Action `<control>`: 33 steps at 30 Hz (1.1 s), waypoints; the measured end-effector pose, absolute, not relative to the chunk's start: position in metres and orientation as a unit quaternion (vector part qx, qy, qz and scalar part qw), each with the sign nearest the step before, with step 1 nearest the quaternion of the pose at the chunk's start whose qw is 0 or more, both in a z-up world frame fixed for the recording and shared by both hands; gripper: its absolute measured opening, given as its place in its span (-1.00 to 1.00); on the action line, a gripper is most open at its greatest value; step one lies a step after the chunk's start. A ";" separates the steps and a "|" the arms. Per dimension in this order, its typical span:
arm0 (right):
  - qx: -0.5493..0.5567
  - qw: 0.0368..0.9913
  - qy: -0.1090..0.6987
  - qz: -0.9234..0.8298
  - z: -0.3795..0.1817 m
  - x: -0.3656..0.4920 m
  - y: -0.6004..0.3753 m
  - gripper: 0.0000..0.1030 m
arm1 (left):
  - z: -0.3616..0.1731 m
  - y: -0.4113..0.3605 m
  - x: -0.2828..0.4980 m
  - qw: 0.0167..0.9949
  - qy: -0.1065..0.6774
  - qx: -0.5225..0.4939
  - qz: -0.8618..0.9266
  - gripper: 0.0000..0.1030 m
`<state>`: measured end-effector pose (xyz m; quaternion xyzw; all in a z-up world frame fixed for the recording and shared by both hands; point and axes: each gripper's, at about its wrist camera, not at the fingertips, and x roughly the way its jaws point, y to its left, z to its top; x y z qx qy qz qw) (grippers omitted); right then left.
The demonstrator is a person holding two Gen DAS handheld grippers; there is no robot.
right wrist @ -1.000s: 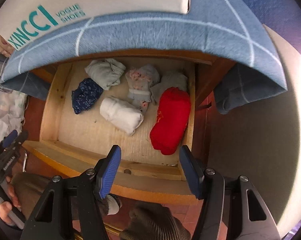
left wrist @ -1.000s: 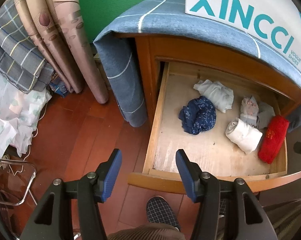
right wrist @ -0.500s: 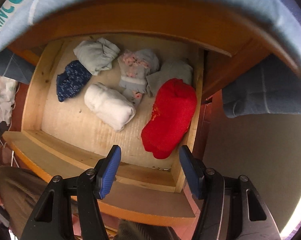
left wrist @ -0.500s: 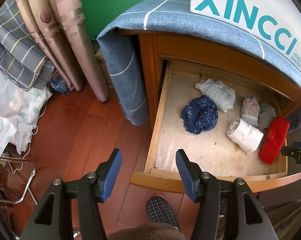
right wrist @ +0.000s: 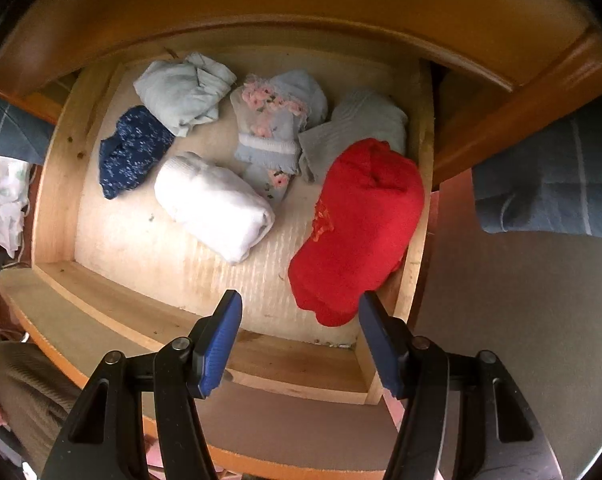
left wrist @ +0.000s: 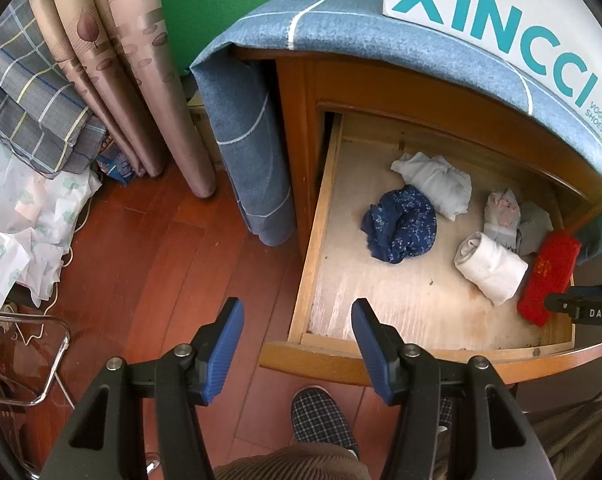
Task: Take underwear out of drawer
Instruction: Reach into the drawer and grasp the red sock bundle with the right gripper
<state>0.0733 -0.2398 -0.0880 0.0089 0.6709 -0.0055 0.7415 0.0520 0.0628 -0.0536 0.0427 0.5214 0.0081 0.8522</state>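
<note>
The wooden drawer stands pulled out from the cabinet, its front rail toward the person and its back part tucked under the cabinet's front edge. Six bundles of underwear lie on the drawer floor. A red roll lies along the right wall, touching it, its near end close to the front right corner. A white roll lies just left of it with a strip of bare floor between them. Behind these sit a grey folded piece, a pale floral piece, a light grey bundle and a dark blue speckled bundle. The blue one lies nearest the left wall but clear of it. The front left part of the drawer floor is bare.

The right claw points down over the front right corner, parted to a middling width with nothing between its blue pads; the near end of the red roll shows between its fingertips, untouched. The left claw hangs outside the drawer above its front left corner and the wood floor, likewise parted and empty. A blue cloth drapes over the cabinet's left side, beside a curtain. A checked slipper stands below the drawer front.
</note>
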 end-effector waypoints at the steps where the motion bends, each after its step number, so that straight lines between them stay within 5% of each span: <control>1: 0.006 0.740 0.672 -0.005 -0.090 0.074 -0.239 0.13 | -0.054 0.063 0.052 0.852 0.521 0.042 0.008 0.11; 30: -0.074 0.697 0.713 -0.011 -0.153 0.143 -0.214 0.19 | -0.054 0.066 0.053 0.848 0.529 0.041 0.003 0.11; 33: -0.090 0.694 0.714 -0.013 -0.158 0.146 -0.208 0.04 | -0.054 0.066 0.053 0.847 0.530 0.040 0.002 0.11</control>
